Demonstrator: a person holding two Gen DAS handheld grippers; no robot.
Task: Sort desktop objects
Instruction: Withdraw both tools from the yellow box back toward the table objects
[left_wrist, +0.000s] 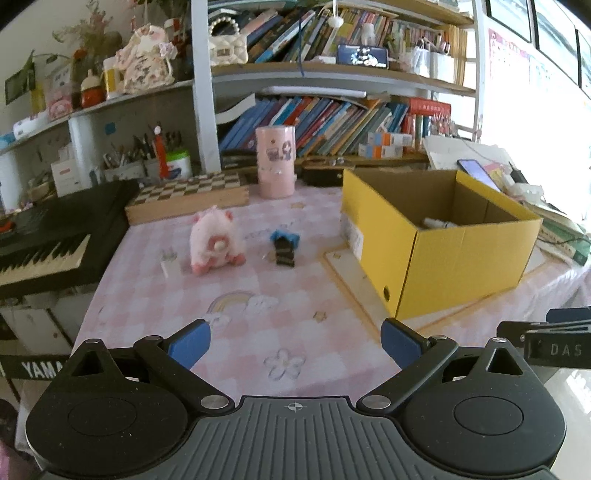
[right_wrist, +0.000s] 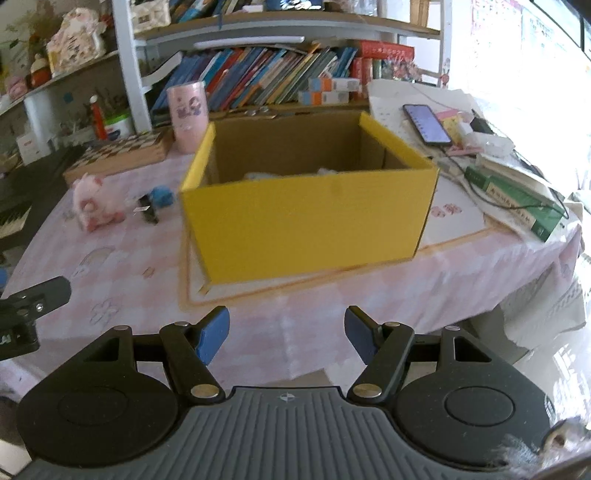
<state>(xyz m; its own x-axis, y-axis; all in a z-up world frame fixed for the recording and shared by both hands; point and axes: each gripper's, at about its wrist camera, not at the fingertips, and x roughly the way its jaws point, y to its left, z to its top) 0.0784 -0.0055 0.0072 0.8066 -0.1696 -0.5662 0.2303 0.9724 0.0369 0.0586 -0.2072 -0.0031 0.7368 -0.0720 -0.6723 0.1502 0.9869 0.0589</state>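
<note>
Sorting partway: yellow box (left_wrist: 461, 254) holds some items, plush toy (left_wrist: 216, 240), blue-black clip (left_wrist: 284, 247), small white piece (left_wrist: 170, 263) left on bench (left_wrist: 258, 325); left gripper (left_wrist: 295, 341) and right gripper (right_wrist: 286, 334) jaws open, empty.

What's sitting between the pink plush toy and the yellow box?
A small black-and-blue object stands between the plush toy and the yellow box, clearest in the left wrist view.

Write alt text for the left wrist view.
The open left gripper hovers empty over a pink checked table. Ahead lie a pink plush toy and a small blue-and-black object, with an open yellow box to the right.
</note>
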